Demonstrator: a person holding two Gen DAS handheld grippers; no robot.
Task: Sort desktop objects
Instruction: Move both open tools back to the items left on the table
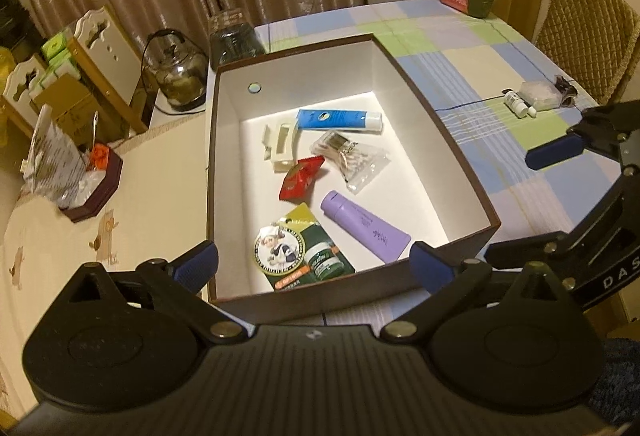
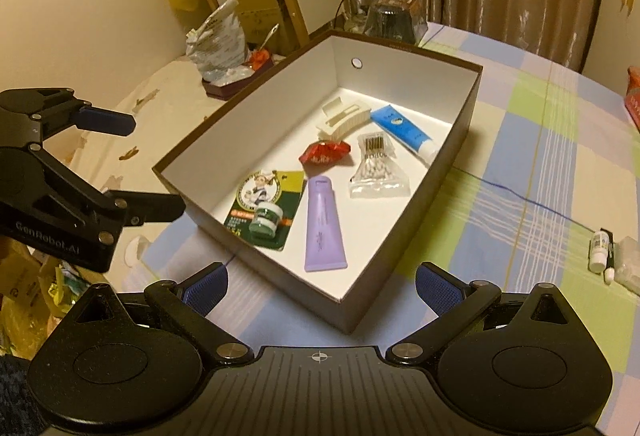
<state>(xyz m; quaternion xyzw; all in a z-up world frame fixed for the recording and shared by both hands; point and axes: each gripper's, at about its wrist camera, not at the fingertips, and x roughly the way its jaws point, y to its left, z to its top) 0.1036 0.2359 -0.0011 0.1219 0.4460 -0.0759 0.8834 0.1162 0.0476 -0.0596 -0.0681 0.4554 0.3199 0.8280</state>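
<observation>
Two grippers, left (image 1: 314, 268) and right (image 2: 322, 286), jaws wide, empty. Vial (image 2: 599, 250) at 3 o'clock of box (image 2: 466, 120) may roll if nudged.

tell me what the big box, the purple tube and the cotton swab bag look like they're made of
Box: probably rigid cardboard, with thin straight walls, a matte white inside and a brown outside.
Purple tube: likely soft plastic with a satin finish, flattened and crimped at its end.
Cotton swab bag: clear glossy plastic film, since the swabs show through it and it catches the light.
</observation>
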